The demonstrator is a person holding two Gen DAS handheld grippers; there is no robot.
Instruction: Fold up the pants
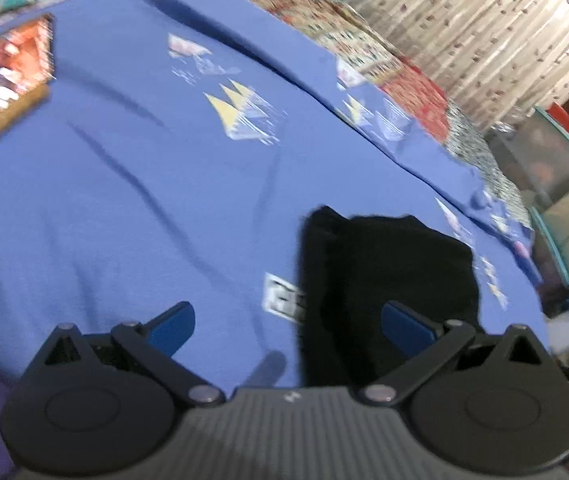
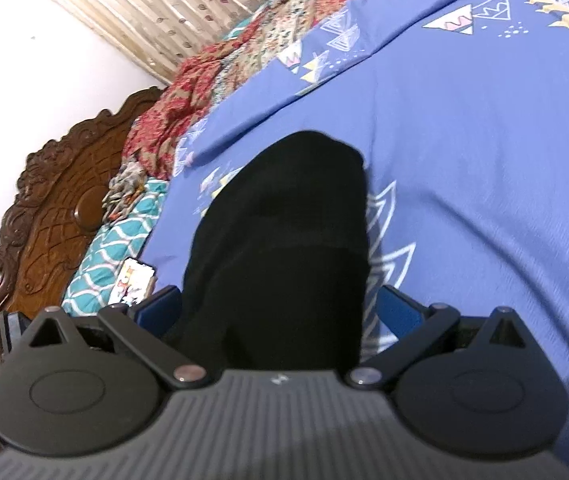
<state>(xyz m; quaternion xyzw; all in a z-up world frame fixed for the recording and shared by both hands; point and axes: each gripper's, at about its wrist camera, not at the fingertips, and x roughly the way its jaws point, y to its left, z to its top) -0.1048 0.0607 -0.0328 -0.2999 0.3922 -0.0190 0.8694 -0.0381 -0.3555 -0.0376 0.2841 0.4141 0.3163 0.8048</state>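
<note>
Looking forward along the fingers, both wrist views showed the grippers with their jaws spread wide and nothing held between them. Nearest the right gripper (image 2: 278, 312), the black pants (image 2: 284, 248) lay on the blue bedsheet (image 2: 484, 200) directly between the two blue fingers (image 2: 160, 308), apparently already gathered into a compact bundle whose long axis ran away from the gripper, roughly in line with its pointing direction. Whether the fingers touched the cloth could not be told, since the fabric was uniformly dark and its folds unreadable.

From the left gripper (image 1: 288, 326), the pants (image 1: 388, 280) lay off to its right: the right-hand finger stood over the dark cloth, while the left-hand finger (image 1: 172, 326) stood over bare bedsheet (image 1: 124, 200), so the near left edge of the bundle fell between the jaws. A small printed motif (image 1: 282, 298) showed just beside that edge.

Judged from this arrangement, the right gripper was the better centred on the bundle, and the left would need to shift rightward to straddle it; any further fold would probably run across the long axis.

Farther off, a patterned quilt (image 2: 212, 76) lay bunched along the sheet's edge, with a teal blanket (image 2: 116, 248) and a small printed box (image 2: 134, 280) near it. Beyond these stood a carved wooden headboard (image 2: 56, 200) and a leaf-print curtain (image 1: 484, 20).
</note>
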